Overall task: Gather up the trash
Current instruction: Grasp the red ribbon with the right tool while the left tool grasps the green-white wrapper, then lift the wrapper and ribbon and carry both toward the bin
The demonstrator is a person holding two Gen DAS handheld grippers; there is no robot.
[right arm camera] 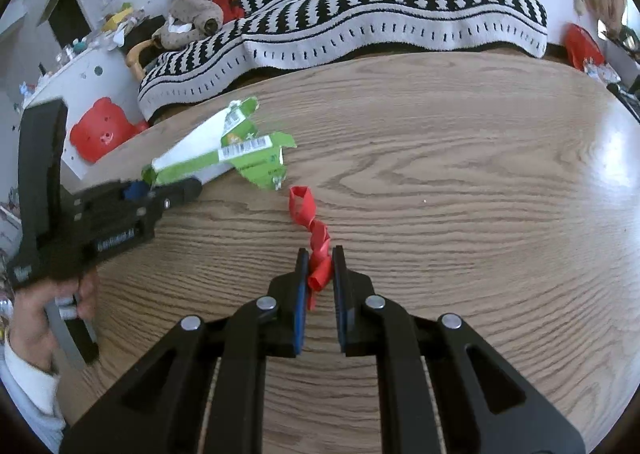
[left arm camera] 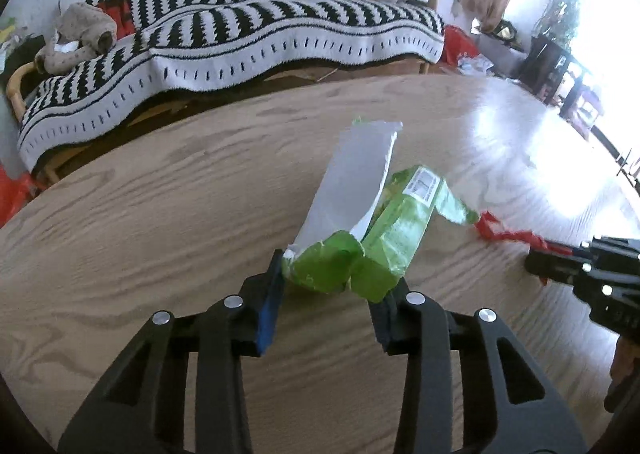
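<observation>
Green torn carton (left arm camera: pixel 372 254) is pinched in the left hand-held gripper (left arm camera: pixel 340 282), near the desk's (left arm camera: pixel 160 213) middle. Red wrapper (right arm camera: pixel 316 254) is squeezed tight in the right hand-held gripper (right arm camera: pixel 320 270), its twisted tail lying on the wooden desk. A striped blanket (right arm camera: pixel 360 13) covers the sofa behind the far edge.

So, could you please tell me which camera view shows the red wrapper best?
The right wrist view: the twisted red wrapper lies whole and central, pinched in the right claw. The left wrist view catches it only near its right edge.
</observation>
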